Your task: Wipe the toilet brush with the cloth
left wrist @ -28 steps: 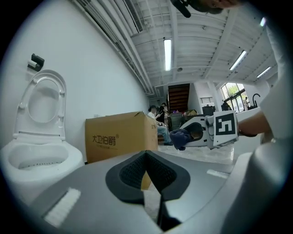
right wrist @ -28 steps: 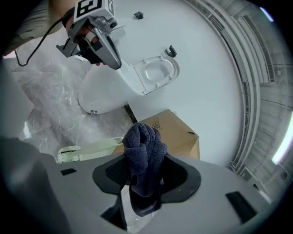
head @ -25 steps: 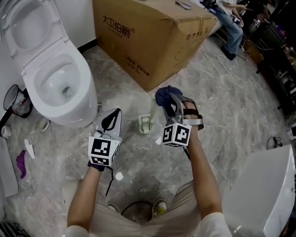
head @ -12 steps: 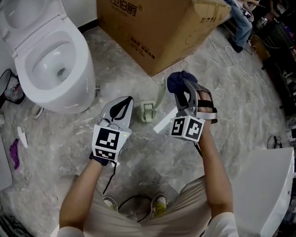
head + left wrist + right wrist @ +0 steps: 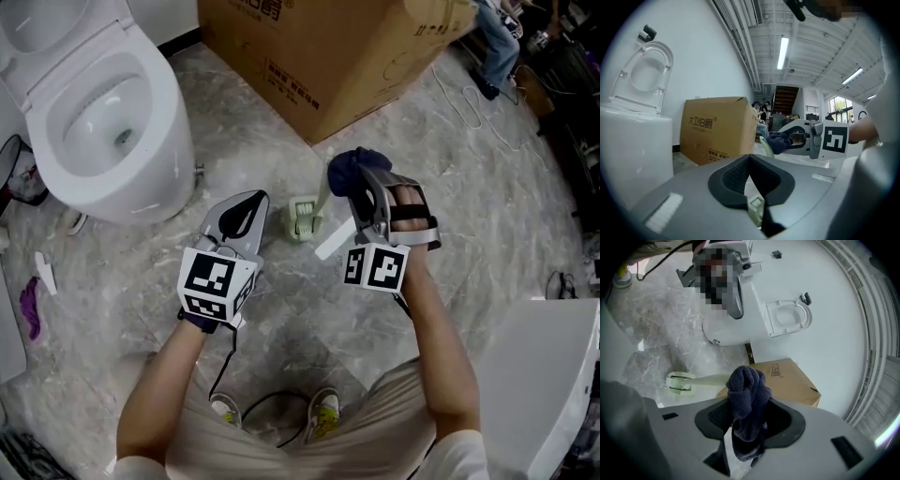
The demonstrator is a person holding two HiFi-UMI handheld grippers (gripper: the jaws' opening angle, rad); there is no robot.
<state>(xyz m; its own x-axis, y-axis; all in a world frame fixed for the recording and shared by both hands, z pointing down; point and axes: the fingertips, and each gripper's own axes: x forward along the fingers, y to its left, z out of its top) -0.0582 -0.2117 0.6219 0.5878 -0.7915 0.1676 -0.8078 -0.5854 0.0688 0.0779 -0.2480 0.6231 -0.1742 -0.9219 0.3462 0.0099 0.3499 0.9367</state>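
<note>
Plainly, our right gripper (image 5: 367,190) was clamped on the cloth (image 5: 746,385), a dark blue wad that bulged out past the jaw tips and hung down between the pads; our left gripper (image 5: 253,199) had its jaws pressed together at the tips with nothing between them, only the hollow of the black pads showing; the brush (image 5: 303,221), pale green, stood on the floor (image 5: 469,197) ahead of us and between the two grippers, its base down on the marble and its handle slanting up towards the right gripper; the cloth sat right at the top end of that handle, though we could not tell whether the two touched; the left gripper hovered near the brush base, apart from it; the toilet (image 5: 56,178) stood off to our left with its seat raised; the box (image 5: 328,56), brown cardboard, lay beyond the brush.
</note>
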